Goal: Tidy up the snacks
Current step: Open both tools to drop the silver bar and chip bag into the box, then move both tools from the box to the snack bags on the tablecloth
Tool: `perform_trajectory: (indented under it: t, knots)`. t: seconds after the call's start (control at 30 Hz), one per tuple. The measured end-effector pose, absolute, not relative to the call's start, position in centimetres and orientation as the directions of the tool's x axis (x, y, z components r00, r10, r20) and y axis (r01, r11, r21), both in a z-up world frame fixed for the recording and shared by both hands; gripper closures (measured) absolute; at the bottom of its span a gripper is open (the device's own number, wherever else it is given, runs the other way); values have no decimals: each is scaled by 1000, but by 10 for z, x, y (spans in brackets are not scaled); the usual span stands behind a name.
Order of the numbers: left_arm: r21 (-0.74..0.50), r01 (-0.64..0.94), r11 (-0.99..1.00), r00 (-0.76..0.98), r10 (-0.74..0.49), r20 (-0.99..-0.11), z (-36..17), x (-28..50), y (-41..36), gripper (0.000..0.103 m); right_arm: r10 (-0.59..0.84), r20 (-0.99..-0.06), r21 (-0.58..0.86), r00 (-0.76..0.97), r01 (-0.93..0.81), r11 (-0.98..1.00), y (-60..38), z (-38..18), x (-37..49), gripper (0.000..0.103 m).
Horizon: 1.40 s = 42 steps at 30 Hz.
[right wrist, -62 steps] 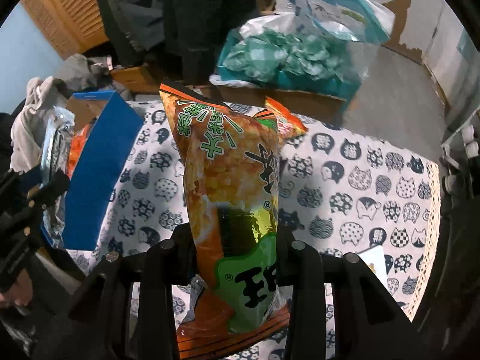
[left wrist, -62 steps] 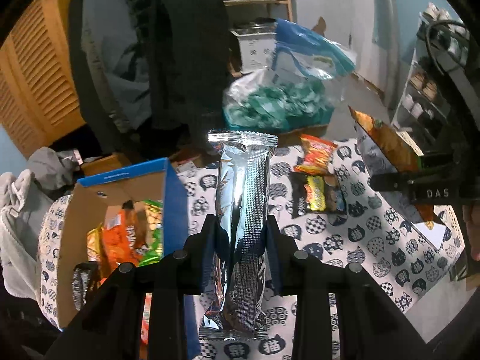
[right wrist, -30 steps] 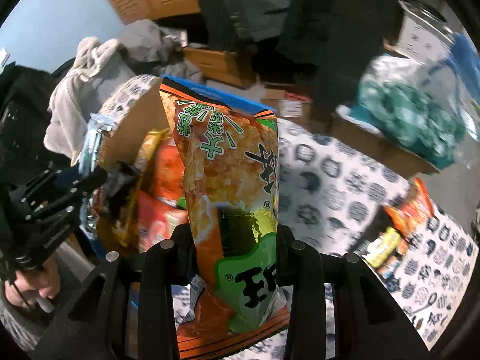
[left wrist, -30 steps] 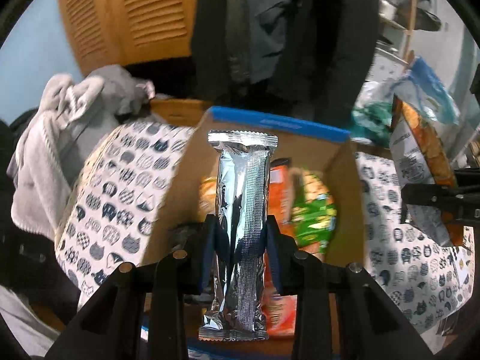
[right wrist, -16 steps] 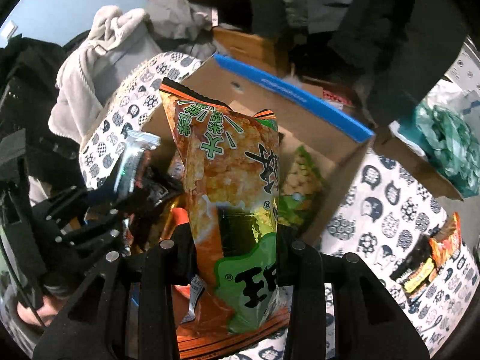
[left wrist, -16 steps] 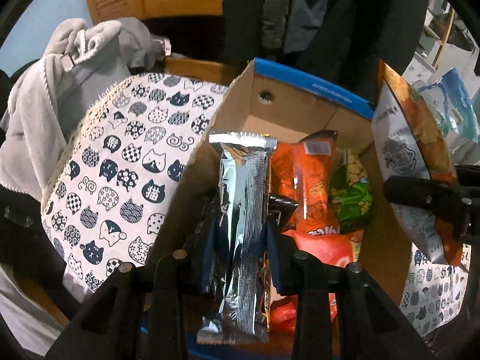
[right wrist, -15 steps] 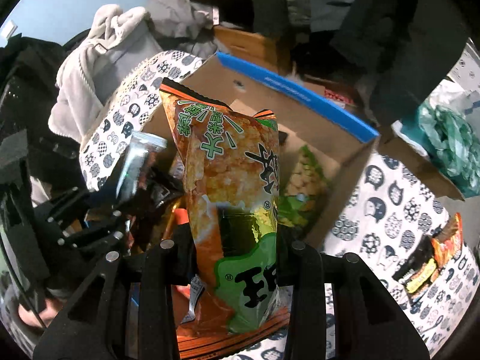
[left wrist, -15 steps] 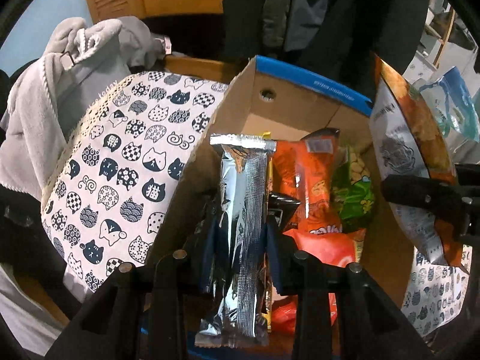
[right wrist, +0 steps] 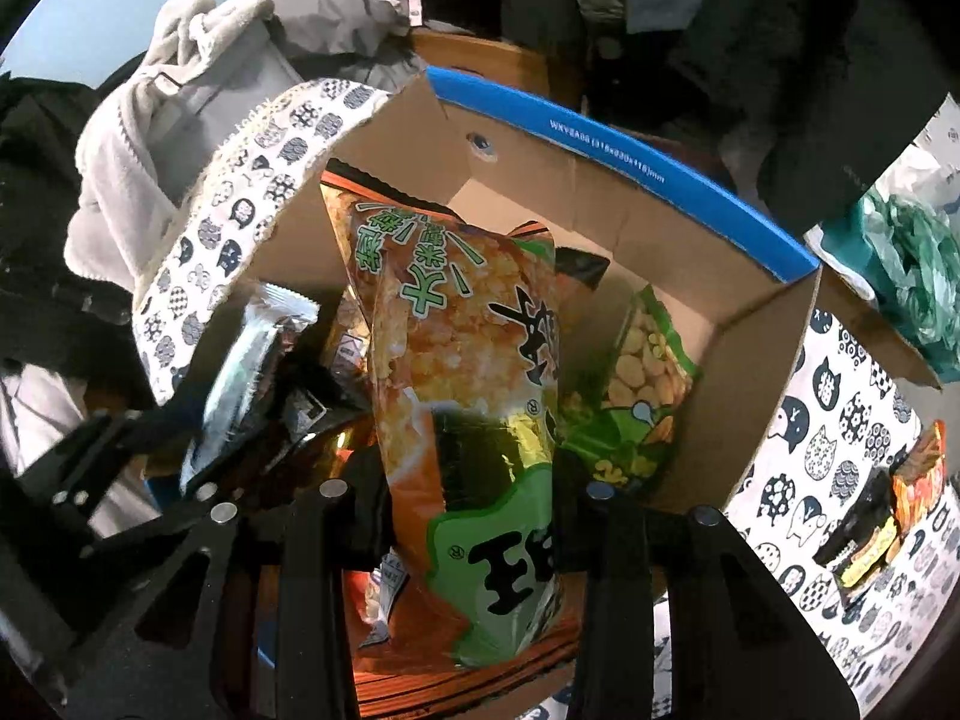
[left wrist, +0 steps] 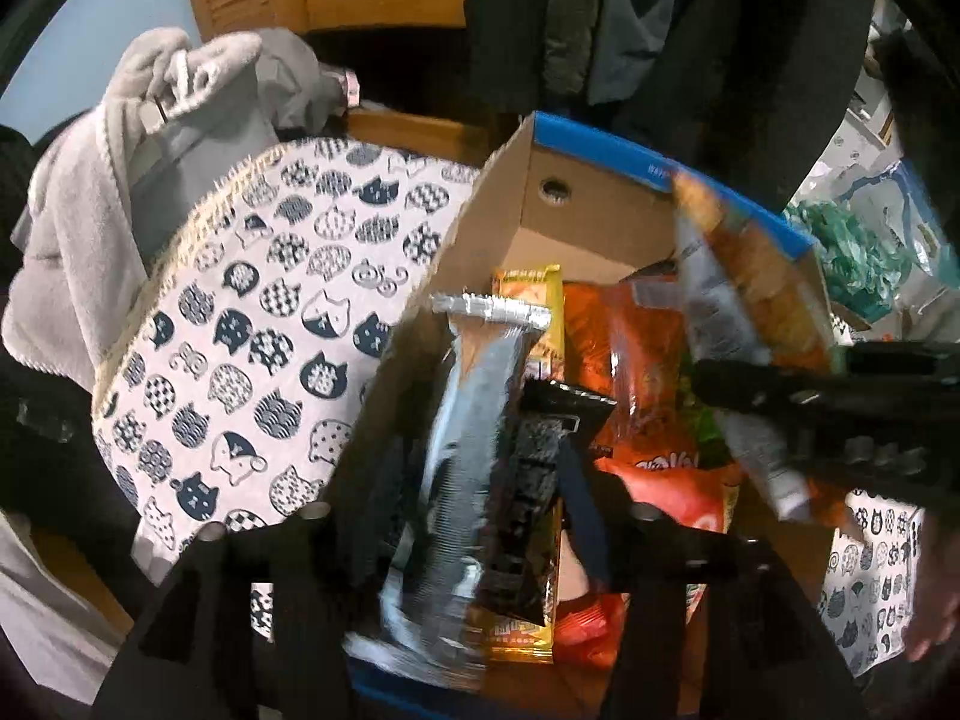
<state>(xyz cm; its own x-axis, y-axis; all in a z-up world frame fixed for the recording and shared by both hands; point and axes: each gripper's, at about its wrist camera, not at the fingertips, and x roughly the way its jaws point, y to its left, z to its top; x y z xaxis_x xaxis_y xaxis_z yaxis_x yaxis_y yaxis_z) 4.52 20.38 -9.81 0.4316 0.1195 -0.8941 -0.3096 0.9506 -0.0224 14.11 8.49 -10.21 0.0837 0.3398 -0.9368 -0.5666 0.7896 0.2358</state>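
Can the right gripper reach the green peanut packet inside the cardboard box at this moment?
Probably not yet. The right gripper is shut on the orange rice cracker bag, so it has no free jaws. The green peanut packet lies uncovered in the cardboard box, just beside that bag.

Both views are dim and warm-tinted, with black corners and lines bowed outward at the rim from the fisheye lens. In the left wrist view the silver packet point(left wrist: 474, 450) between the opening jaws is smeared by motion blur and flecked with glare – the orange bag point(left wrist: 744, 324) to the right of the jaws is blurred too. In the right wrist view the orange bag point(right wrist: 462, 420) between the jaws is sharp, its foil band glinting; the cardboard box point(right wrist: 600, 138) beyond is evenly lit, its inside shadowed
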Motion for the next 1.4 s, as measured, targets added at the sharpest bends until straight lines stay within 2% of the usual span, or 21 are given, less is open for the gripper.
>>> perform_trajectory:
  t: [0.13,0.2,0.27,0.43,0.6,0.67,0.8,1.07,1.17,1.4]
  knots:
    - [-27,-307,951,455,122,-882,-87,43,202,36,326,-942,229,77,-561,795,85,-110,140,64]
    - [-38,-307,951,465,115,-878,-82,43,202,33,334,-939,231,85,-563,794,84,-108,141,56]
    - [-43,-305,951,478,114,-871,-77,43,200,32,359,-928,244,103,-561,791,80,-101,141,39]
    - [-68,-303,951,515,103,-851,-63,41,197,32,412,-900,277,142,-543,793,61,-81,141,30]
    - [-59,-275,960,550,107,-828,-48,39,184,31,441,-878,289,184,-531,797,37,-65,141,29]
    - [-43,-267,963,563,120,-818,-43,37,178,26,456,-866,295,204,-527,797,25,-58,139,29]
    - [-1,-245,970,584,147,-798,-35,36,164,25,446,-857,262,260,-525,810,-3,-45,133,29]
    - [18,-175,984,602,121,-789,-23,36,127,25,418,-850,239,320,-472,848,-67,-29,120,29]
    - [26,-152,988,609,114,-785,-21,37,113,22,405,-852,239,331,-443,864,-93,-28,116,25]
    - [54,-90,994,605,98,-790,-21,43,79,22,364,-861,228,355,-370,901,-153,-33,111,25]
